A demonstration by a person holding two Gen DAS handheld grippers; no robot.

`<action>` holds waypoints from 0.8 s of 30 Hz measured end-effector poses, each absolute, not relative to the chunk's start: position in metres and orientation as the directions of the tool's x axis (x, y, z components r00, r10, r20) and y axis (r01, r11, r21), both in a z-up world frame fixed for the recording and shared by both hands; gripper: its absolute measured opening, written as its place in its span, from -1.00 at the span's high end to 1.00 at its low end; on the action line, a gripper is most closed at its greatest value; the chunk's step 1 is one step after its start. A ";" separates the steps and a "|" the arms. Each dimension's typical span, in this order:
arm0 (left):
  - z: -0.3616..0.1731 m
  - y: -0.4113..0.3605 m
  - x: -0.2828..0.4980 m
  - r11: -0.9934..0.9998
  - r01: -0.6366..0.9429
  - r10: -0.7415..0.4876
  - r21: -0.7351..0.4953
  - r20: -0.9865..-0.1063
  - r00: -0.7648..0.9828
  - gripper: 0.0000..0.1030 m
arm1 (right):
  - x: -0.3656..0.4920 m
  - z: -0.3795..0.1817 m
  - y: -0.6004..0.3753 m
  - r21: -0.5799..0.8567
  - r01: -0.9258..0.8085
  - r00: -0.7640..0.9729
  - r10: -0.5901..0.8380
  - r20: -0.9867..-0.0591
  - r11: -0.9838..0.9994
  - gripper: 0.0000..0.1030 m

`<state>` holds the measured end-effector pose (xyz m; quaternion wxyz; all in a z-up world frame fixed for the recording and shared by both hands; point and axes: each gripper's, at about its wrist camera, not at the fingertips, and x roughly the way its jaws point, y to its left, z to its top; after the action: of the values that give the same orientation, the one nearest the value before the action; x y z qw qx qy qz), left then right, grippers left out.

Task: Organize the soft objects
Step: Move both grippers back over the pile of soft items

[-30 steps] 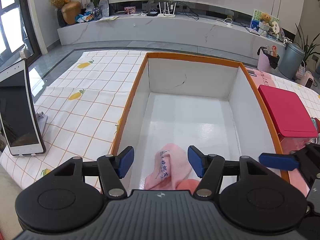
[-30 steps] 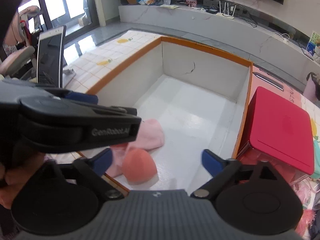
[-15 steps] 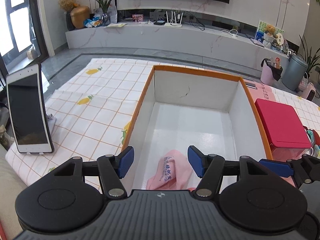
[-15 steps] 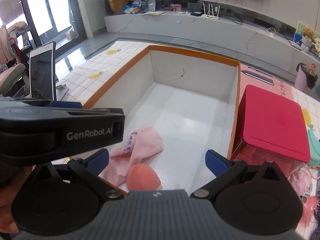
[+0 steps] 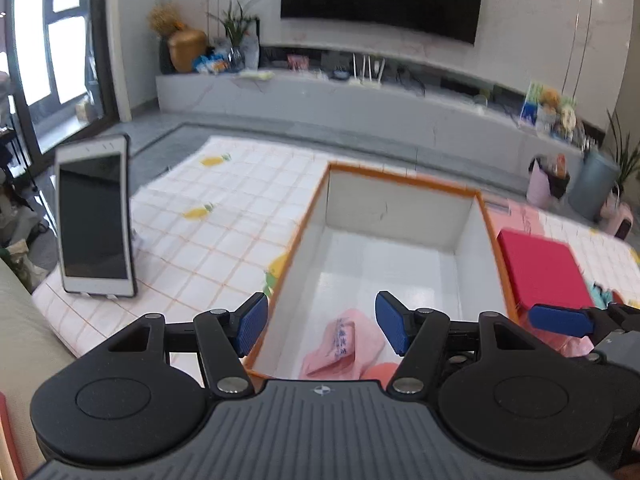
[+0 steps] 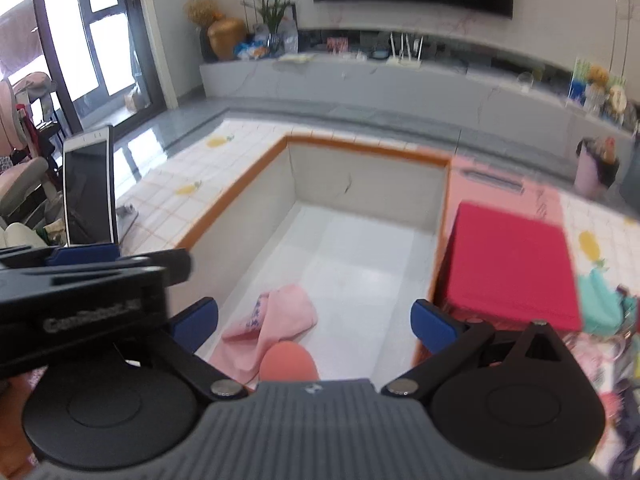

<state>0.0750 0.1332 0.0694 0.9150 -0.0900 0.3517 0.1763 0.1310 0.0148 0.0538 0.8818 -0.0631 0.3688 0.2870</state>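
Both my grippers have lifted back from the box [image 6: 256,176]: left gripper [image 5: 318,322] and right gripper [image 6: 314,320] gape wide, empty. Pink cloth [image 6: 276,316] and orange ball [image 6: 289,364] sit lower center, inside the box. Drop looks done; next item probably from the pile [image 6: 604,308] at right.

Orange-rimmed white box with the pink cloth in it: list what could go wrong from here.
1. Both open grippers crowd the orange-rimmed white box at its near end: the left gripper sits right beside the right gripper, so they might knock together.
2. The folded pink cloth and round coral soft piece lie together; a grab could catch both.
3. Loose soft items by the red-lidded box could get dragged.
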 end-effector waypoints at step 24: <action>0.143 0.037 0.067 0.980 -0.192 0.146 -0.051 -0.468 0.872 -0.43 | 0.136 0.115 -0.160 -0.122 -0.277 0.764 0.141 -0.630 0.953 -0.95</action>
<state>0.0668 0.0371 0.1432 0.9662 -0.0481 0.2379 0.0873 0.1360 -0.1600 0.1154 0.9333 -0.1044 0.3248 0.1119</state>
